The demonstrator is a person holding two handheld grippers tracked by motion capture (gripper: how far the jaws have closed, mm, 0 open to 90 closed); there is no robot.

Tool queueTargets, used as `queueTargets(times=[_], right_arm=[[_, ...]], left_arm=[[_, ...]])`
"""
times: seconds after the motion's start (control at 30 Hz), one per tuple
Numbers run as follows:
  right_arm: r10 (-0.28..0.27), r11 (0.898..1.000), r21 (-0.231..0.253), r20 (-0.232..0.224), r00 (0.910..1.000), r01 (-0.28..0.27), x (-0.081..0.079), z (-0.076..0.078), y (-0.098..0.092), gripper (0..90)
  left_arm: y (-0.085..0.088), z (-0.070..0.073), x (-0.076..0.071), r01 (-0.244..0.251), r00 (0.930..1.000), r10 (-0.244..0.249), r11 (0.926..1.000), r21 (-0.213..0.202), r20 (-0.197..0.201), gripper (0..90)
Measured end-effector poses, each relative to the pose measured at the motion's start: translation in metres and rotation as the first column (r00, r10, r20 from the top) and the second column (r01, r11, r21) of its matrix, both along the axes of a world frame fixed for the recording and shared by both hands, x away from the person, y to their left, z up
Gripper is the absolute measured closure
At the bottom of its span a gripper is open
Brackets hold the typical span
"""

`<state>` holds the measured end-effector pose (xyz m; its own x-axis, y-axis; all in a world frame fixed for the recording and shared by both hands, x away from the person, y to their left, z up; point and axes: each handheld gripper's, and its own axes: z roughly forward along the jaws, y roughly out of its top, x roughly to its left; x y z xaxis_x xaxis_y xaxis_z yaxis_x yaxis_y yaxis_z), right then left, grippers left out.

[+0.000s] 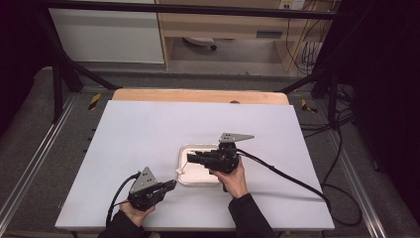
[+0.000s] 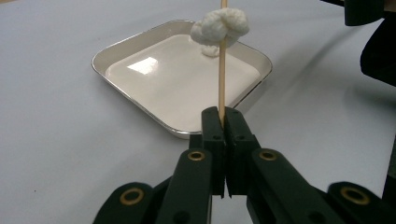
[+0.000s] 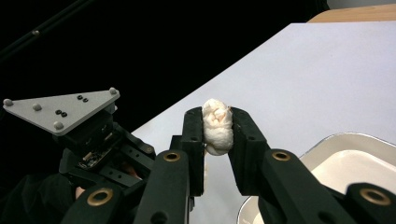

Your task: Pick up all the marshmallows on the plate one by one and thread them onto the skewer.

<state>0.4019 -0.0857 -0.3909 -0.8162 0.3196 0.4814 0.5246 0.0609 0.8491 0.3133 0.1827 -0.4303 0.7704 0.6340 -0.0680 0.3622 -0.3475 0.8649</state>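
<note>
Left gripper (image 2: 223,122) clamps one wooden skewer (image 2: 222,77); right gripper (image 3: 217,135) squeezes one white marshmallow (image 3: 217,126) above one tray (image 2: 116,49); the skewer's top is cut off.

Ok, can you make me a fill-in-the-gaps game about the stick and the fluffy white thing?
1. The left gripper is shut on a thin wooden ____.
2. The white lump sits between the jaws of the ____ gripper.
3. The tray on the table has ____ corners.
4. The lump is threaded on the stick near its ____ end.

Missing words: stick; right; four; far
</note>
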Motion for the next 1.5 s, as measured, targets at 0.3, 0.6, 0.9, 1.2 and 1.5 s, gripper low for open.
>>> queueTargets(times=[0.3,0.6,0.9,1.2,1.5], right_arm=[[0.012,1.0,-0.008,-0.006,0.9999,-0.012,-0.001,-0.003,0.002,78.0],[0.049,0.998,-0.035,-0.033,0.9982,-0.05,-0.004,-0.019,0.012,74.6],[-0.014,0.995,-0.098,0.07,0.9975,0.021,-0.006,0.0,-0.001,36.2],[-0.054,0.955,-0.277,0.178,0.9825,0.102,-0.006,-0.005,-0.015,13.0],[-0.056,0.908,-0.4,0.187,0.9808,0.128,-0.001,-0.018,-0.033,8.3]], left_arm=[[0.0,0.001,0.0,0.005,0.9999,-0.004,0.9995,-0.03,0.012,88.5],[-0.003,0.003,0.002,-0.009,0.9999,0.009,0.9997,-0.023,0.012,88.4],[0.004,0.001,0.006,-0.04,0.9992,0.04,0.9986,-0.035,0.0,88.3],[0.008,0.0,0.007,-0.05,0.9987,0.049,0.998,-0.04,-0.016,88.2],[0.007,-0.002,0.008,-0.047,0.9986,0.046,0.9986,-0.025,-0.025,88.0]])
